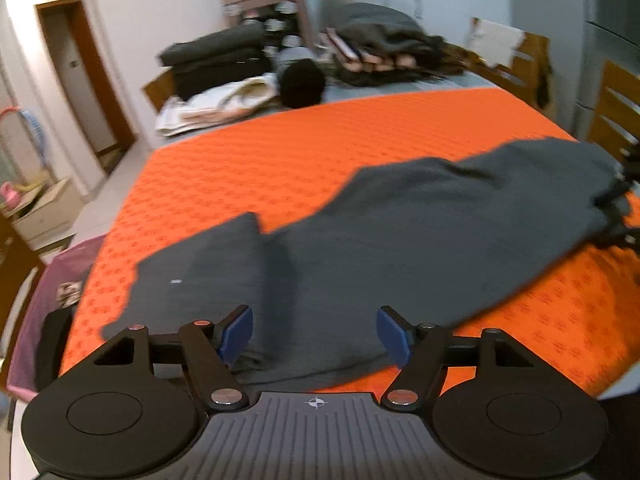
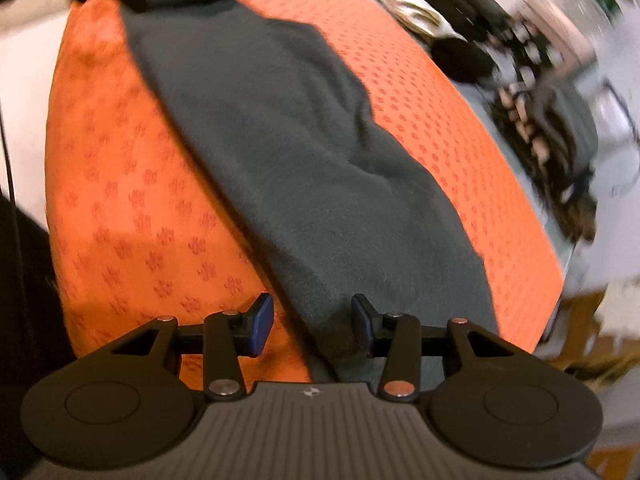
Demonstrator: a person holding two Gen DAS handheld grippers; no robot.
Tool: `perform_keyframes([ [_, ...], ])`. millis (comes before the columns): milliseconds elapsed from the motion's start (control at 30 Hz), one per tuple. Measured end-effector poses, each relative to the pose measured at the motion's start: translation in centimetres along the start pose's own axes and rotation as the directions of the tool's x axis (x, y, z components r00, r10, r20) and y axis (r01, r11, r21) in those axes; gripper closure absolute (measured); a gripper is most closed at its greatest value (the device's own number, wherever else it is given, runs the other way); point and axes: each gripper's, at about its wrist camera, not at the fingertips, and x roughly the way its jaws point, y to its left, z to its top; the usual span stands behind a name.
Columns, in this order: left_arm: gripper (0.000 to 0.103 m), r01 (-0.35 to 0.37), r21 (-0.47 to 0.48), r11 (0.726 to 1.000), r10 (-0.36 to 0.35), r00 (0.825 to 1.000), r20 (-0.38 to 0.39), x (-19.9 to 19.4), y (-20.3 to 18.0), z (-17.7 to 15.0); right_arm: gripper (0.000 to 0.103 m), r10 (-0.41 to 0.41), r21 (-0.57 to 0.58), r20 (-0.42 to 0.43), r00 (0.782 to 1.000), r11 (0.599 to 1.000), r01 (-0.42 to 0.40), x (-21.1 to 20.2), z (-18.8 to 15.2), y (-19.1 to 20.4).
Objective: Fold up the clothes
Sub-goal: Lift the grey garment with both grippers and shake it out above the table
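Left gripper: fingers spread wide over the near left end of the garment; nothing between the blue pads
Dark grey garment: stretched left to right across the orange patterned cloth; rumpled, one flap lying at its left end
Right gripper: fingers set wide; the garment's right end bunched in the gap, touching the right pad
Far side: folded dark clothes and a heaped pile

dark grey garment matt, fleecy cloth; orange cover woven, patterned; chair wood.
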Motion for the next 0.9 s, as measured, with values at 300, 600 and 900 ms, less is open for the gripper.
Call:
perform_keyframes([
  [300, 0.026, 0.115, 0.188, 0.976, -0.117, 0.993, 0.003, 1.5, -5.7, -0.2, 0.092, -0.024, -0.062, 0.055, 0.998, 0.998, 0.027, -2.4, 1.4, -1.2],
  [600, 0.027, 0.068, 0.176, 0.982, -0.084, 0.993, 0.085, 3.1, -8.4, 1.7, 0.101, -0.061, 0.045, 0.133, 0.989, 0.997, 0.056, -6.1, 3.4, -5.4],
  [900, 0.064, -0.166, 0.063, 0.984, 0.165, 0.986, 0.018, 4.8, -3.9, 1.2, 0.101, -0.098, 0.073, 0.144, 0.985, 0.993, 0.088, -6.5, 3.2, -6.8],
])
